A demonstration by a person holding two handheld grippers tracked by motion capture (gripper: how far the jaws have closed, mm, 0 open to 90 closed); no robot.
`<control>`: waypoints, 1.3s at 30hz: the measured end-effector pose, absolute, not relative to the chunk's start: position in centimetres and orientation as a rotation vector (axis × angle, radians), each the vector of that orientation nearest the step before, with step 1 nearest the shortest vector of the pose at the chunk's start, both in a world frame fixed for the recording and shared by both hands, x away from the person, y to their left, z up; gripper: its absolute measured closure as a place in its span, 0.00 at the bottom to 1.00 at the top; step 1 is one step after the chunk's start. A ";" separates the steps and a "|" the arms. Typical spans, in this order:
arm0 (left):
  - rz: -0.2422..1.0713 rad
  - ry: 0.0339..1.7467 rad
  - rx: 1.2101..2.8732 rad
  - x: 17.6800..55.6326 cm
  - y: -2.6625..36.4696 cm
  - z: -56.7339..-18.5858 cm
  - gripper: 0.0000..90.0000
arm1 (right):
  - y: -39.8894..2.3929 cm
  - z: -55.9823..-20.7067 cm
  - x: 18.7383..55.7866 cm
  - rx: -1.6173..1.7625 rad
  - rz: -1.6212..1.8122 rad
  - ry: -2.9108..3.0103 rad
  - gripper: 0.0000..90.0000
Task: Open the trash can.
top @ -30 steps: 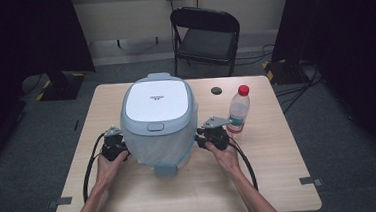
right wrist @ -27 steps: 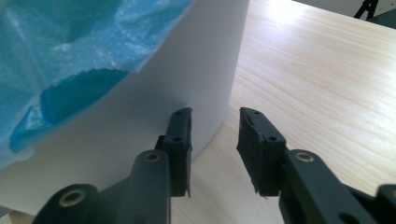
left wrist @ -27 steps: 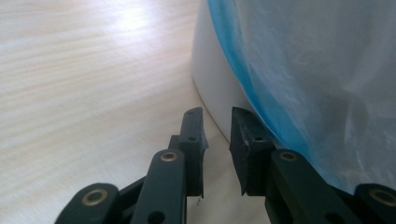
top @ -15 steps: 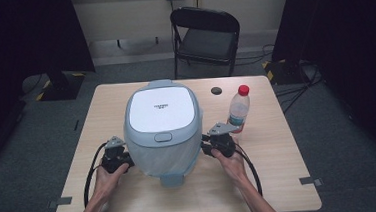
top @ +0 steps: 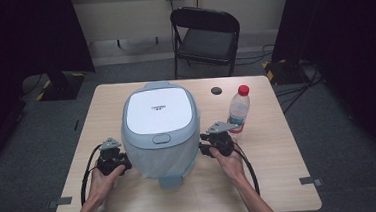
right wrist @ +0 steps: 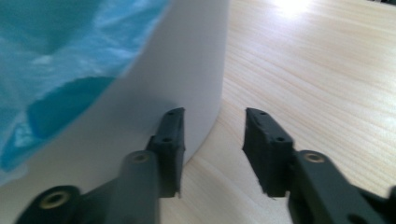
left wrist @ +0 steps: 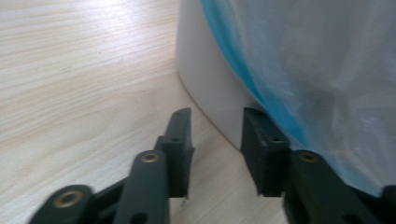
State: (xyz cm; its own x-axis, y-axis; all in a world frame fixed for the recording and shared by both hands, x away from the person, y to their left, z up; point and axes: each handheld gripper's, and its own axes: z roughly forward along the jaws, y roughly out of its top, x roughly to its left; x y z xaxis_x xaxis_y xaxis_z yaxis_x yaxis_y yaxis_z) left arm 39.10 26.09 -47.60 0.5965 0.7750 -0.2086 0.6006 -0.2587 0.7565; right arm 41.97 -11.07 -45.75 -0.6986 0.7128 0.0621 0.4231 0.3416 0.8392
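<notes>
A large bin (top: 160, 130) with a white lid and a blue plastic liner stands in the middle of the table (top: 281, 179). My left gripper (top: 112, 160) sits at its left side and my right gripper (top: 217, 144) at its right side, each held by a hand. In the left gripper view the open gripper (left wrist: 215, 149) rests low by the white base (left wrist: 210, 93), its right jaw against the blue liner (left wrist: 317, 70). In the right gripper view the open gripper (right wrist: 212, 149) has its left jaw against the white wall (right wrist: 177, 70), with nothing between the jaws.
A clear water bottle (top: 238, 110) with a red cap stands just behind my right gripper. A small black cap (top: 217, 90) lies near the table's far edge. A black folding chair (top: 205, 34) stands beyond the table. Cables trail from both grippers toward the front edge.
The bin has slid toward the person's side of the table, and both grippers have moved back with it along its sides.
</notes>
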 end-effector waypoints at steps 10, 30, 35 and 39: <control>0.342 1.203 1.984 38.3 29.1 -48.5 0.45 | -12.5 -45.1 41.6 1.042 1.241 2.324 0.44; 0.530 1.186 2.041 37.7 30.1 -50.2 0.21 | -15.4 -37.6 37.5 0.919 1.538 2.247 0.90; 0.534 1.191 2.041 37.7 30.1 -50.2 0.20 | -15.5 -34.8 36.5 0.833 1.617 2.220 0.97; 0.533 1.191 2.040 37.7 30.1 -50.2 0.20 | -16.0 -31.9 35.6 0.779 1.678 2.139 1.00</control>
State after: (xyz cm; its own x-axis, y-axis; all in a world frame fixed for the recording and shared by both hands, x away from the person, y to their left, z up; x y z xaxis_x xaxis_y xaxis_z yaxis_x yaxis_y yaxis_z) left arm 37.69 30.07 -50.20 0.4911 0.8711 0.0008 0.5808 -0.3281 0.7450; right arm 35.58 -15.96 -31.89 -0.8033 0.5893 0.0861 0.2240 0.1649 0.9606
